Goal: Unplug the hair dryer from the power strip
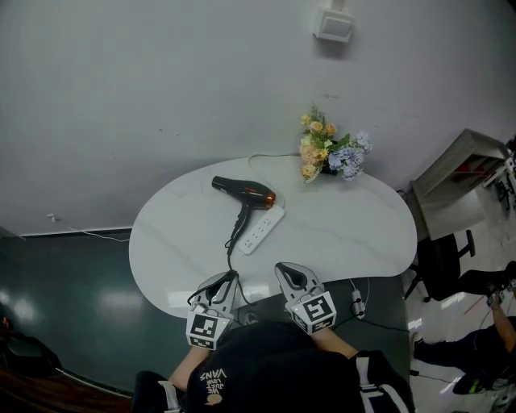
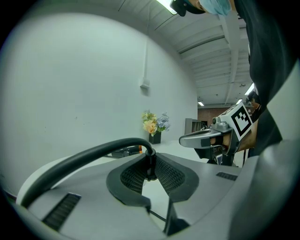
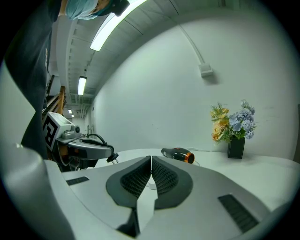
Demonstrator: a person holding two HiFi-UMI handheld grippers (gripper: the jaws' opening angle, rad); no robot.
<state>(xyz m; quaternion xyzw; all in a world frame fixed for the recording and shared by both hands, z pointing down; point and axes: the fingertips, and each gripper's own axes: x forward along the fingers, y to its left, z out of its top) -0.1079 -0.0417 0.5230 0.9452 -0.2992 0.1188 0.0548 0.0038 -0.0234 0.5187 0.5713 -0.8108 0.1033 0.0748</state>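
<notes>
A black hair dryer (image 1: 242,192) with an orange ring lies on the white table (image 1: 355,234), beside a white power strip (image 1: 262,230). Its black cord (image 1: 233,246) runs toward me to my left gripper (image 1: 228,278) at the table's near edge. That gripper (image 2: 149,161) is shut on the dryer's plug (image 2: 150,165), which is clear of the strip. The plug's prongs (image 3: 112,158) stick out past the left gripper's tip in the right gripper view. My right gripper (image 1: 289,273) sits just to the right, also at the near edge. The right gripper (image 3: 151,164) is shut with nothing between its pads.
A vase of flowers (image 1: 330,153) stands at the table's far edge. A white box (image 1: 334,24) is mounted on the wall behind. A black chair (image 1: 439,266) and a shelf stand to the right of the table. A small adapter (image 1: 355,304) hangs at the near right edge.
</notes>
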